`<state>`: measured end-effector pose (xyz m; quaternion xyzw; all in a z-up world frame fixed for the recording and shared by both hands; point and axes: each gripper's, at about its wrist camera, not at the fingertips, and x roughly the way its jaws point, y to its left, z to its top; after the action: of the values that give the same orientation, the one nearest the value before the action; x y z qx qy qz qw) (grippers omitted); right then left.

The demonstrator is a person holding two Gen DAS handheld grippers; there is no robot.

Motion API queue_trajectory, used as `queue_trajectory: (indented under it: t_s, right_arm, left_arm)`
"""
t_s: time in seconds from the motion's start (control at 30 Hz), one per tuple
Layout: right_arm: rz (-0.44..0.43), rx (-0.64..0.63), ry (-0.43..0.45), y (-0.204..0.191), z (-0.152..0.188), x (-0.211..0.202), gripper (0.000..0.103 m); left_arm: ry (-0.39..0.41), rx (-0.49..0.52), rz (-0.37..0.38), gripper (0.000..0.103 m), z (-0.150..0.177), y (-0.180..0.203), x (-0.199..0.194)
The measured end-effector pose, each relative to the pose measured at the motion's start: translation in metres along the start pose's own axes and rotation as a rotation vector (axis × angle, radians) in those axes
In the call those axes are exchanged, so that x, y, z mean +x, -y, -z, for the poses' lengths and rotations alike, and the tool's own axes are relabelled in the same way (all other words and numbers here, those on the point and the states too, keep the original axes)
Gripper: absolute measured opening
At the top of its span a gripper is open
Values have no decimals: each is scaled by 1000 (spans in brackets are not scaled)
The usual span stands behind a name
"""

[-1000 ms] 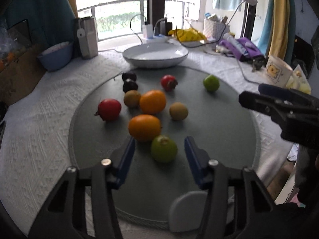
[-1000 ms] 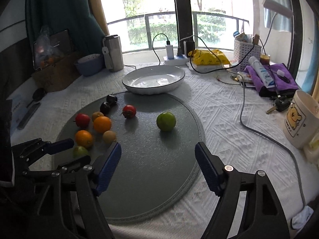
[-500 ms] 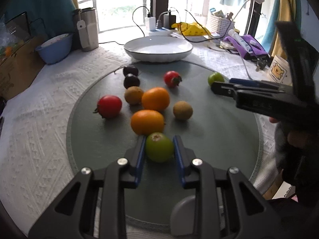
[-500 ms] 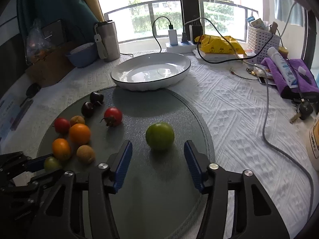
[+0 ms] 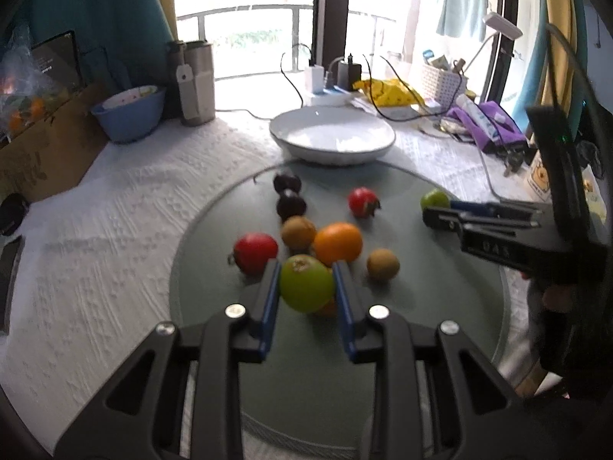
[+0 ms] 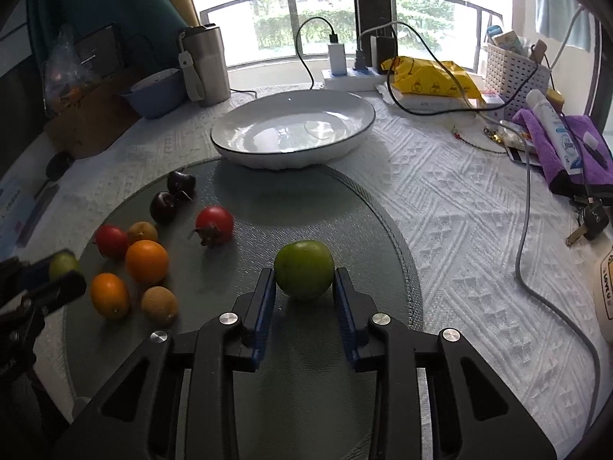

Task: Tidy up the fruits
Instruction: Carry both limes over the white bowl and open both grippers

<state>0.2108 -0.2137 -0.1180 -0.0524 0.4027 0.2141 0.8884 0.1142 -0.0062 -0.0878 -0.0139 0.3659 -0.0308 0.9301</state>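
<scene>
Gripping smooth round green fruit (image 5: 305,283), left gripper (image 5: 305,299) blue-padded jaws

The round mat (image 6: 367,237) is grey-green with a fine pebbled grain and a darker woven rim. Under it the tablecloth (image 6: 459,230) is white, embossed with diamonds and zigzags. The bowl (image 6: 293,130) at the mat's far edge is glossy white with a thin dark line round its lip. Two fruits are green (image 6: 304,269) (image 5: 305,283); two are orange (image 6: 147,261) (image 6: 110,295); two are red (image 6: 213,225) (image 6: 111,240); two are dark purple, nearly black (image 6: 164,206) (image 6: 181,182); two are dull brown (image 6: 159,304) (image 6: 142,232). Both grippers are black with blue finger pads (image 6: 264,306) (image 5: 270,299).
</scene>
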Motion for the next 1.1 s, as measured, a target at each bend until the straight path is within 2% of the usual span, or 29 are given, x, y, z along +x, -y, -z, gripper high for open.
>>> queue_trajectory:
  t_s: [0.5,0.8,1.1]
  right_arm:
    - [-1,-9,79,7,-45,-11,33]
    - [-1,-22,112,15,-81,4,33]
    - [-4,-38,108,19,-103,24,33]
  left_arm:
    - [67,18,-4,28,-63,-12,26]
    - [84,45,24,28,-104,-16,63]
    - [102,59,40,28,-134,-18,97]
